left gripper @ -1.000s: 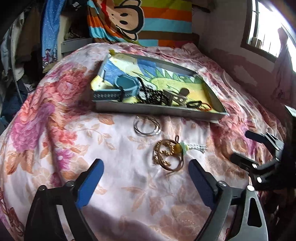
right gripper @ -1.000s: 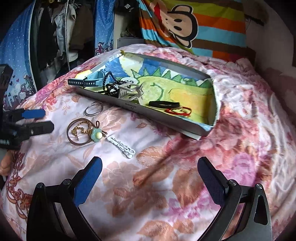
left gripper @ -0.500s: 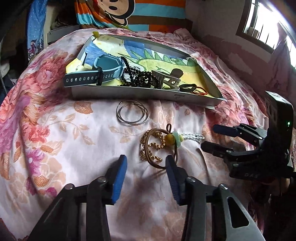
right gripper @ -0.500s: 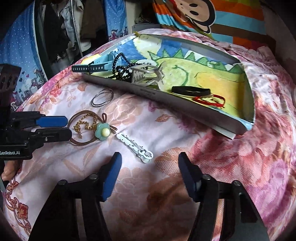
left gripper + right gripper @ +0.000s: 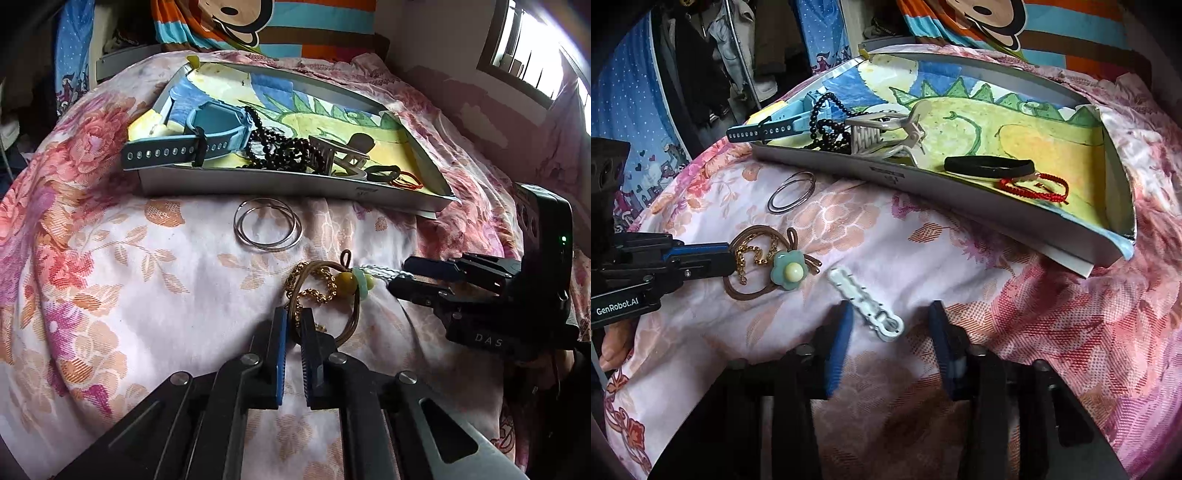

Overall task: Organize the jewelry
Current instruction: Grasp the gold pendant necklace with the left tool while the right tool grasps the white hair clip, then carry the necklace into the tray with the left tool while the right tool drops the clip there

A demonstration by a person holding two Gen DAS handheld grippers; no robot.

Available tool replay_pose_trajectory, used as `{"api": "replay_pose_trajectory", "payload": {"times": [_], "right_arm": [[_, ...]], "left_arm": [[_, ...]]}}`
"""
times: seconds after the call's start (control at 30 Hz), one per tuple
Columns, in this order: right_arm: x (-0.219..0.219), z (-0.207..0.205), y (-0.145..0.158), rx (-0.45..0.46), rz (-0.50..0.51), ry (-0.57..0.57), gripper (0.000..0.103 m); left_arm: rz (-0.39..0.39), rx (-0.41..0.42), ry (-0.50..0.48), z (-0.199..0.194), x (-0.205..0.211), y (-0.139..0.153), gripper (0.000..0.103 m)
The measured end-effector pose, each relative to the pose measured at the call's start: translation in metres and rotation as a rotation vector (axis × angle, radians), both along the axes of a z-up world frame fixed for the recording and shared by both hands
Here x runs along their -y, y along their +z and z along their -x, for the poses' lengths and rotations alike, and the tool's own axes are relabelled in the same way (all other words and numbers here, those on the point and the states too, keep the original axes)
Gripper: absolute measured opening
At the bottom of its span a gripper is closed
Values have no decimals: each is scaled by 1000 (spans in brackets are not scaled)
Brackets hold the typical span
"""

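Note:
On the floral bedspread lies a brown hair tie (image 5: 352, 317) with a green flower bead (image 5: 786, 273) and a gold chain (image 5: 314, 284) across it. My left gripper (image 5: 293, 317) is shut on the tie's near edge; the right wrist view shows the same grip from the side (image 5: 729, 258). A white hair clip (image 5: 866, 302) lies between the fingers of my right gripper (image 5: 890, 326), which is open and narrow, not touching it. Two silver hoops (image 5: 267, 227) rest in front of the grey tray (image 5: 280, 184).
The tray (image 5: 960, 206), lined with a dinosaur picture, holds a blue watch (image 5: 214, 122), black beads (image 5: 280, 147), a claw clip (image 5: 882, 129), a black band (image 5: 990, 168) and a red string bracelet (image 5: 1034, 186). Clothes hang at the left; a striped pillow lies behind.
Both grippers came forward and down and narrowed from wide open. The left closed on the brown hair tie; the right now straddles the white clip.

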State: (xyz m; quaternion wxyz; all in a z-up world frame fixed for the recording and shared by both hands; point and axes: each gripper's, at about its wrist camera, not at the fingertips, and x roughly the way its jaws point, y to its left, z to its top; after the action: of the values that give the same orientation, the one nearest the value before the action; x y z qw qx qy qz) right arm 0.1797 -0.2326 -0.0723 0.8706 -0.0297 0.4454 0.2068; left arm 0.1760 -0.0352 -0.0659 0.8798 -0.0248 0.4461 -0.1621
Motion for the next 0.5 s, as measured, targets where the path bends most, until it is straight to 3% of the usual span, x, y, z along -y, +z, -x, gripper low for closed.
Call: {"api": "replay_pose_trajectory", "payload": {"times": [0.03,0.2,0.5], "right_arm": [[-1,0,-1,-2,-1,7,24],[-4,1,-1,-5,2,19,15],[-3,9,5,34,19,-5,15]], "left_arm": [[-11,3,7,1,0,1,7],[-25,17,15,4,-1,5,5],[-49,97,-7,17,4,19,4]]}}
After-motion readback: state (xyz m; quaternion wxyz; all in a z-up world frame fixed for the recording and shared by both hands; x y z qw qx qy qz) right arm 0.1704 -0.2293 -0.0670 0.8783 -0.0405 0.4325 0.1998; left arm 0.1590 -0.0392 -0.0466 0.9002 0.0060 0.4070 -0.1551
